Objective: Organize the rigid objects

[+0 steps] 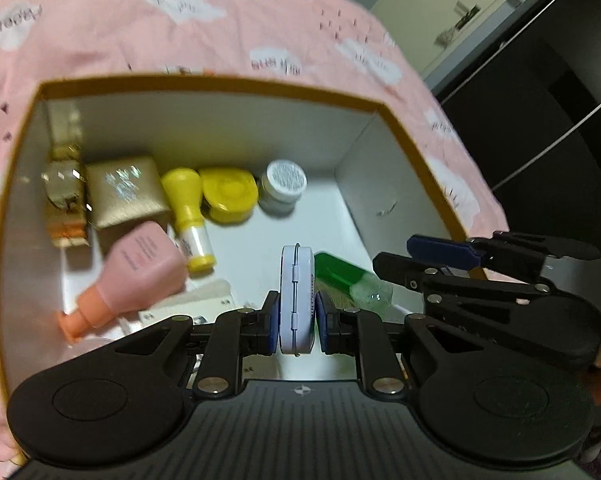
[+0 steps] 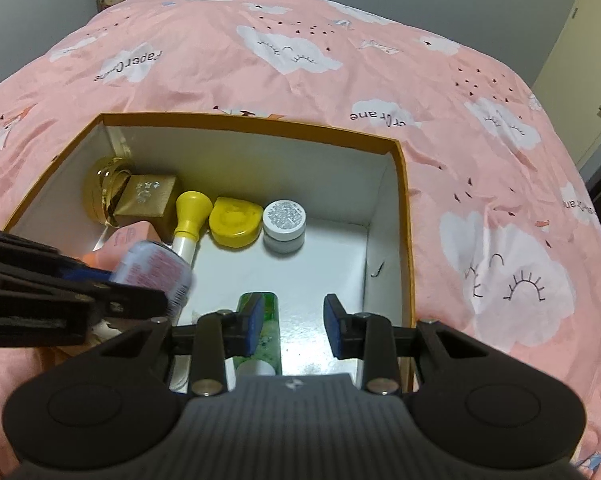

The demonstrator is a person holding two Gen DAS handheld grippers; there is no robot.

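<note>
My left gripper (image 1: 297,322) is shut on a flat white tin (image 1: 296,300), held on edge over the open orange-rimmed box (image 1: 204,84). The tin also shows in the right wrist view (image 2: 156,266), with a pink printed label. My right gripper (image 2: 288,320) is open and empty above the box's near right part, over a green bottle (image 2: 266,320) lying on the box floor. The green bottle also shows in the left wrist view (image 1: 344,276). The right gripper appears at the right of the left wrist view (image 1: 428,256).
Inside the box lie a pink bottle (image 1: 136,272), a yellow-capped bottle (image 1: 188,216), a yellow case (image 1: 228,194), a white jar (image 1: 282,186), a gold box (image 1: 124,192) and a gold jar (image 2: 100,192). The box sits on a pink cloud-print bedspread (image 2: 480,160).
</note>
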